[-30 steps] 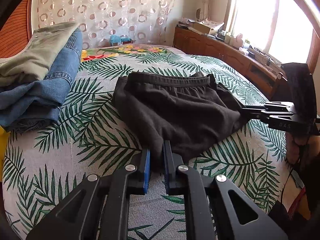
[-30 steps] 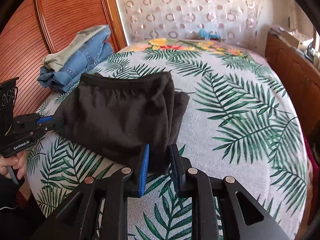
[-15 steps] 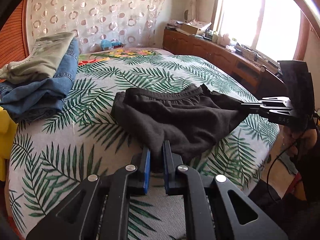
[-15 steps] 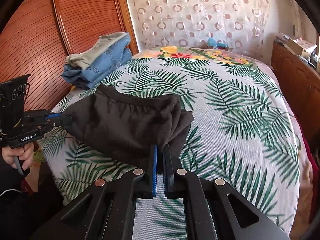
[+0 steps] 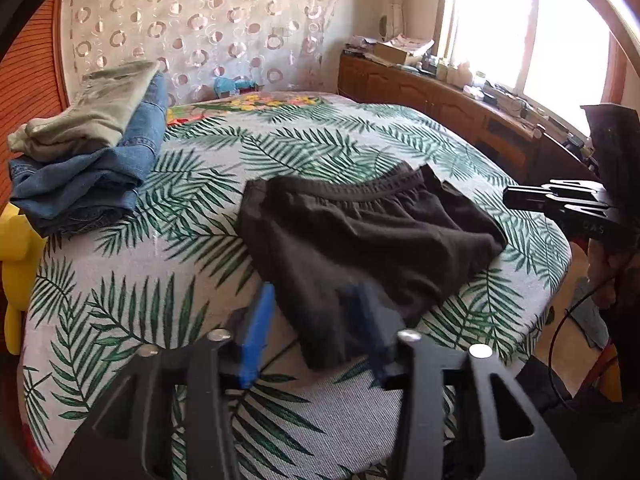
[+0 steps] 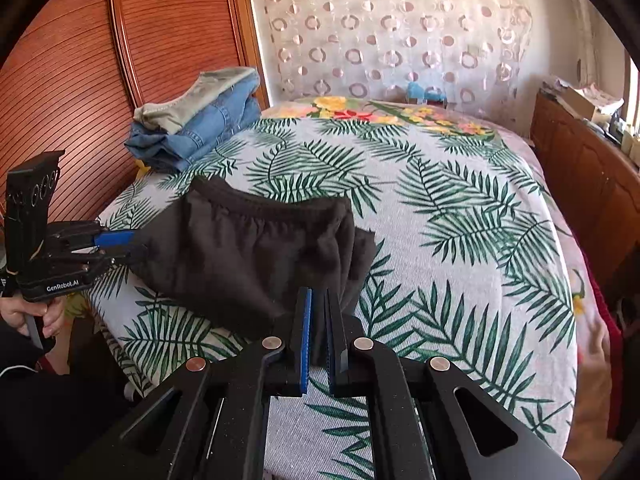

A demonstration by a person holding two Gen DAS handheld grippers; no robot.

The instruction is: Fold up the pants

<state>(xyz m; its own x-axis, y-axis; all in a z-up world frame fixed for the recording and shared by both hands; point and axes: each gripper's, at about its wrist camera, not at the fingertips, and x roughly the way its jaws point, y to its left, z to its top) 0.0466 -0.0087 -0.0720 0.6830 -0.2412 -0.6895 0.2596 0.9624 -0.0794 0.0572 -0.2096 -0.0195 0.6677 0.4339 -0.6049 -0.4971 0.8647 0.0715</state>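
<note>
Black pants [image 5: 360, 240] lie folded on the leaf-print bedspread [image 5: 192, 280], waistband on the far side. My left gripper [image 5: 314, 312] is at their near corner. Its jaws are opening, the cloth lies loose between the blue pads [image 5: 256, 336], and nothing presses on it. From the right wrist view the left gripper [image 6: 138, 246] shows spread at the left edge of the pants [image 6: 248, 256]. My right gripper [image 6: 318, 296] is shut, its tips over the near hem. In the left wrist view the right gripper [image 5: 510, 196] stands apart from the pants' right corner, with no cloth reaching it.
A stack of folded jeans and khaki trousers [image 5: 88, 160] sits at the far left by the wooden headboard [image 6: 80, 80]. A yellow object [image 5: 16, 264] is at the bed's left edge. A long wooden cabinet [image 5: 460, 104] runs under the window. A hand [image 6: 36, 316] holds the left gripper.
The left jaws have parted and let go of the pants' corner. The cloth no longer stretches to the right gripper, which has drawn back, and the pants now lie slack on the bed.
</note>
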